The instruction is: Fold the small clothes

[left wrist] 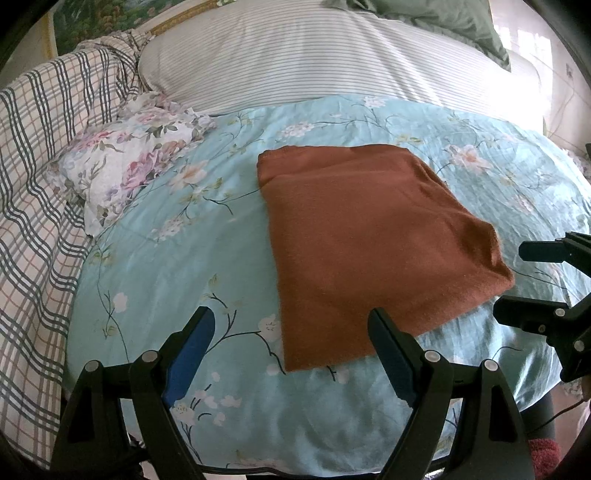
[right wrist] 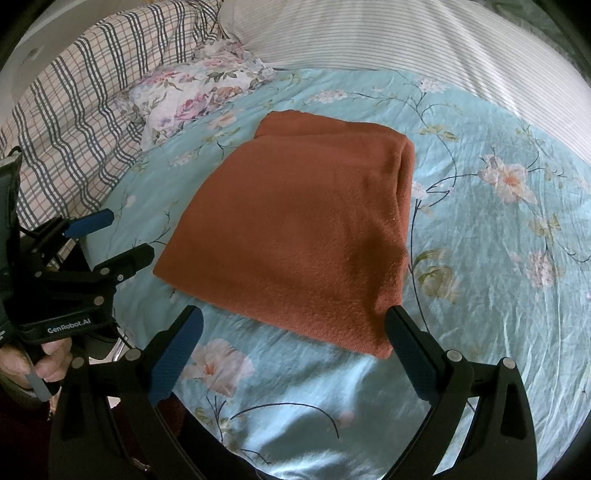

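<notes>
A rust-brown garment (left wrist: 369, 243) lies folded into a flat rectangle on the light blue floral bedspread (left wrist: 177, 266); it also shows in the right wrist view (right wrist: 295, 236), with a doubled fold along its right edge. My left gripper (left wrist: 291, 325) is open and empty, just in front of the garment's near left corner. My right gripper (right wrist: 293, 325) is open and empty, at the garment's near edge. The right gripper shows at the right edge of the left wrist view (left wrist: 517, 280). The left gripper shows at the left in the right wrist view (right wrist: 129, 236), held by a hand.
A floral pillow (left wrist: 125, 162) lies left of the garment. A plaid blanket (left wrist: 33, 177) fills the left side. A striped white pillow (left wrist: 314, 59) lies behind, with a green pillow (left wrist: 454, 22) beyond it. The bed's near edge is right below both grippers.
</notes>
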`<action>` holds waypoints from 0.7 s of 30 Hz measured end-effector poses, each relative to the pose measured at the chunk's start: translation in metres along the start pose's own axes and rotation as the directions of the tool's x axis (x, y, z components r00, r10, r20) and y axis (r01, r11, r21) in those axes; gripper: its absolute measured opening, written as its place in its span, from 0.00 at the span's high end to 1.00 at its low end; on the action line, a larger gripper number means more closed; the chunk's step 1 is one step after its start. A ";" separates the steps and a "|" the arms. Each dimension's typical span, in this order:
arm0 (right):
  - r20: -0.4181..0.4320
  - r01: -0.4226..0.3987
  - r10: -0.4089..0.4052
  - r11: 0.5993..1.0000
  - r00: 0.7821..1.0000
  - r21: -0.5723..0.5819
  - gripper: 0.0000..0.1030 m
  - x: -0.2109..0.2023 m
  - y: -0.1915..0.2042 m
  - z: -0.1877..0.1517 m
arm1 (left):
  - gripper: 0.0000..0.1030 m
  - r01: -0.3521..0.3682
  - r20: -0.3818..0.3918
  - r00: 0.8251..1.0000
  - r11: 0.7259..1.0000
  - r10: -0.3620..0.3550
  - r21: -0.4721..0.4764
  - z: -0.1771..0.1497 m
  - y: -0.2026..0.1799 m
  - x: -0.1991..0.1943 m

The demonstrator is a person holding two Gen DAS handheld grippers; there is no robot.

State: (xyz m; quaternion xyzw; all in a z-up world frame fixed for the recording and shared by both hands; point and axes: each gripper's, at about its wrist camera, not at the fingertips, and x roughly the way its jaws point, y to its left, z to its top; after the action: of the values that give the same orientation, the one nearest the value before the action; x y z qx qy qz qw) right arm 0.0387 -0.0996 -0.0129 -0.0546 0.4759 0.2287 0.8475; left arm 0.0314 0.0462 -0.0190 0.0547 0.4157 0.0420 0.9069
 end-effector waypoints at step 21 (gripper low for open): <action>0.003 0.004 -0.004 1.000 1.000 0.002 0.04 -0.002 0.003 0.001 | 0.17 -0.002 0.005 1.000 1.000 0.002 0.004 0.001 -0.003 -0.004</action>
State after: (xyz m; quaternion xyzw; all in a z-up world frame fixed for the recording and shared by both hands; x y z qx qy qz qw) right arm 0.0372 -0.0978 -0.0102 -0.0544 0.4749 0.2269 0.8486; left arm 0.0301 0.0426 -0.0156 0.0570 0.4135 0.0420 0.9077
